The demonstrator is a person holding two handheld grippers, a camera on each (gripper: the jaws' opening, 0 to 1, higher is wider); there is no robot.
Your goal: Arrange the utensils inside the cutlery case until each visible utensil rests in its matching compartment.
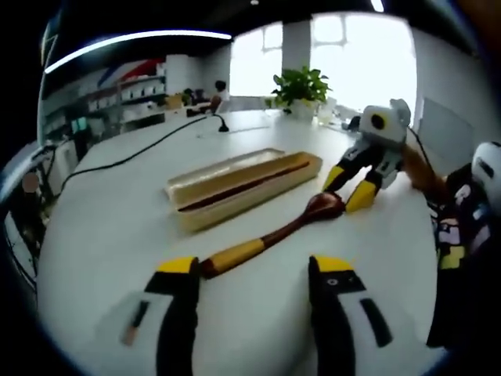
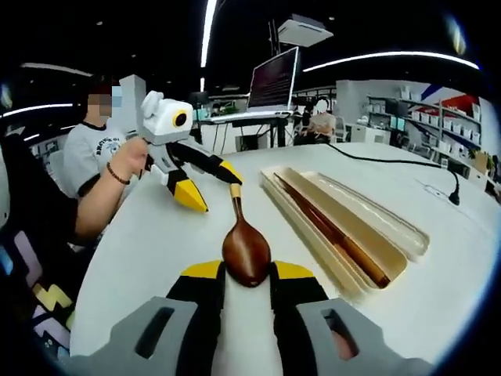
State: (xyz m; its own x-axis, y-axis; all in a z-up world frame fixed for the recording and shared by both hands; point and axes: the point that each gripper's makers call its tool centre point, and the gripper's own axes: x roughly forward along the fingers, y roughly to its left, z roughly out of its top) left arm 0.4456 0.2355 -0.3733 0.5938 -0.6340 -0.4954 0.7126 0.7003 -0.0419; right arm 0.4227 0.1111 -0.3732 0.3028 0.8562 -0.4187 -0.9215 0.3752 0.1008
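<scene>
Open counter (image 1: 102, 235) lies left of my left claw (image 1: 254, 274); the spoon (image 1: 270, 235), case (image 1: 243, 184) and my right claw (image 1: 354, 188) block ahead.

plant (image 1: 299, 84) far end | laptop (image 2: 274, 78) | mic cable (image 1: 133, 157) on tbl (image 1: 94, 235)

Large white bench (image 1: 109, 227), rounded edge, glossy top. Black cable (image 1: 133, 157) runs across it to a small black stand. Potted green plant (image 1: 299, 84) at the far end, in front of bright windows (image 1: 337, 47); daylight blown out. Curved ceiling light strips (image 1: 133, 39) overhead. Shelving (image 2: 446, 117) with assorted items along one wall. Open laptop (image 2: 274, 78) raised on a stand at another desk; a projector-like unit hangs above it. Ceiling dark.
</scene>
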